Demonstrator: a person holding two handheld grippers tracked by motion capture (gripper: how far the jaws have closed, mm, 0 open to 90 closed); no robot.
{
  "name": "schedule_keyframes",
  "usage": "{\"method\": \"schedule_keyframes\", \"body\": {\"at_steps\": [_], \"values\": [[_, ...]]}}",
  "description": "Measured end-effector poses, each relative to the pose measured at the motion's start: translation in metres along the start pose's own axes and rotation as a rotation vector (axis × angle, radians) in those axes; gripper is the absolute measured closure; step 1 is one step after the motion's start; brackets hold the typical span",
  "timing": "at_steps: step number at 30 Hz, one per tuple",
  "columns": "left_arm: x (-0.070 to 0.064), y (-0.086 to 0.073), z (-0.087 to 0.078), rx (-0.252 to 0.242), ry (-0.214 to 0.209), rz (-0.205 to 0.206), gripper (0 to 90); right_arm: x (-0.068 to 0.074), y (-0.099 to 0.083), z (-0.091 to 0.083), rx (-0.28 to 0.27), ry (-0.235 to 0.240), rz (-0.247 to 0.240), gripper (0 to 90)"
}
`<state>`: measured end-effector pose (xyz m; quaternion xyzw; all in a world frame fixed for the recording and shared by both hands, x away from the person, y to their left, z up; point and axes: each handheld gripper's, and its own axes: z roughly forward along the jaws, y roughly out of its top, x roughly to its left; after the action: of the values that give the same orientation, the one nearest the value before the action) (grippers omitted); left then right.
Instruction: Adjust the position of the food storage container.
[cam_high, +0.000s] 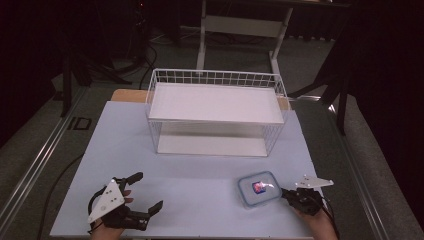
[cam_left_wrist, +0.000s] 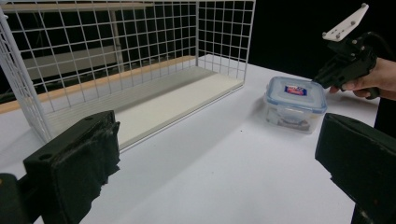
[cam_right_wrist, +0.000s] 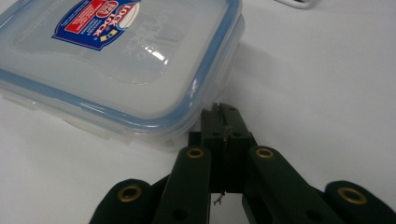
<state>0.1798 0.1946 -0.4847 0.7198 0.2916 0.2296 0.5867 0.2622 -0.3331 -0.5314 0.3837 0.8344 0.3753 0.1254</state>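
Lidded container at the near right of the table, right gripper closed at its corner.

The container (cam_high: 259, 188) sits flat, lid up, nearly square with no clear long axis, one corner toward the right gripper (cam_high: 286, 193), whose jaws are pressed together. The left gripper (cam_high: 148, 192) stands wide open, well apart.

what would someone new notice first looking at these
Probably the white wire basket standing at the far middle of the pale table. Next, the small clear food box with a blue-rimmed lid near the front right, with the shut right gripper at its corner. The left gripper sits open at the front left.
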Motion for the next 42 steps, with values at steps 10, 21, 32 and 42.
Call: {"method": "schedule_keyframes", "body": {"at_steps": [10,21,32,42], "values": [[0.0,0.0,0.0,0.003,0.001,0.001,0.6,0.024,0.019,0.019,0.031,0.094,-0.006,90.0],[-0.001,0.0,0.0,0.006,0.0,0.004,0.6,0.054,0.037,0.042,0.047,0.165,-0.014,90.0],[-0.001,-0.001,0.001,0.011,-0.002,0.007,0.6,0.08,0.046,0.056,0.049,0.212,-0.071,90.0],[-0.001,-0.001,0.001,0.015,-0.008,0.004,0.6,0.101,0.064,0.079,0.053,0.272,-0.081,90.0]]}}
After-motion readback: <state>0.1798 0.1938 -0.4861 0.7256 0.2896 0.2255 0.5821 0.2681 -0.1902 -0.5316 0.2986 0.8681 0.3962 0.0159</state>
